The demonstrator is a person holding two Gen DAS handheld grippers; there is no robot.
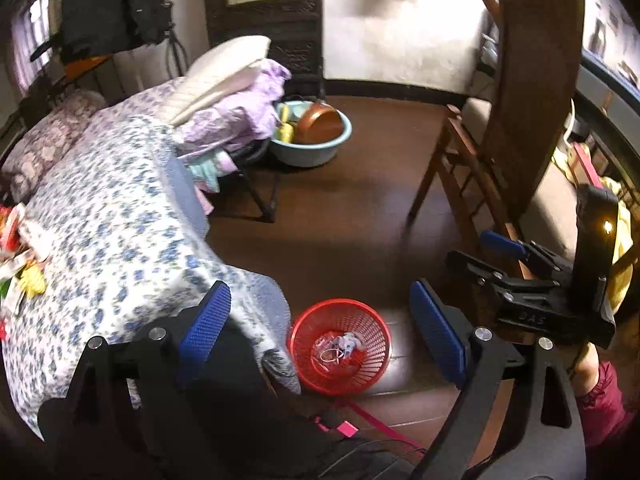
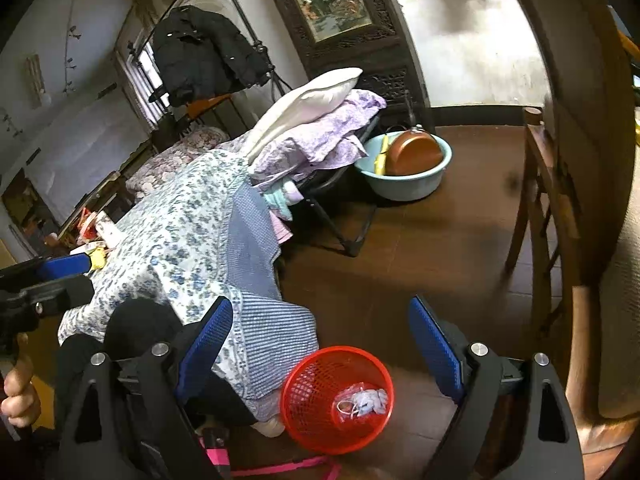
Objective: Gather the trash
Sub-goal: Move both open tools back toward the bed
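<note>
1. Trash (image 1: 340,350) sits in the red basket (image 1: 306,364), on the floor just beside the quilt (image 1: 120,232) corner.
2. Looks like crumpled plastic w/ thin loops, prob. light, soft, crinkly; pinch the bunched middle.
3. Left gripper (image 1: 324,334) & right gripper (image 2: 320,344): both spread wide, nothing between.

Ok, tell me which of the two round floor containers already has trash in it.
The red plastic mesh basket beside the bed, with crumpled wrappers at its bottom. The light blue plastic basin farther back holds a copper-coloured pan instead.
</note>
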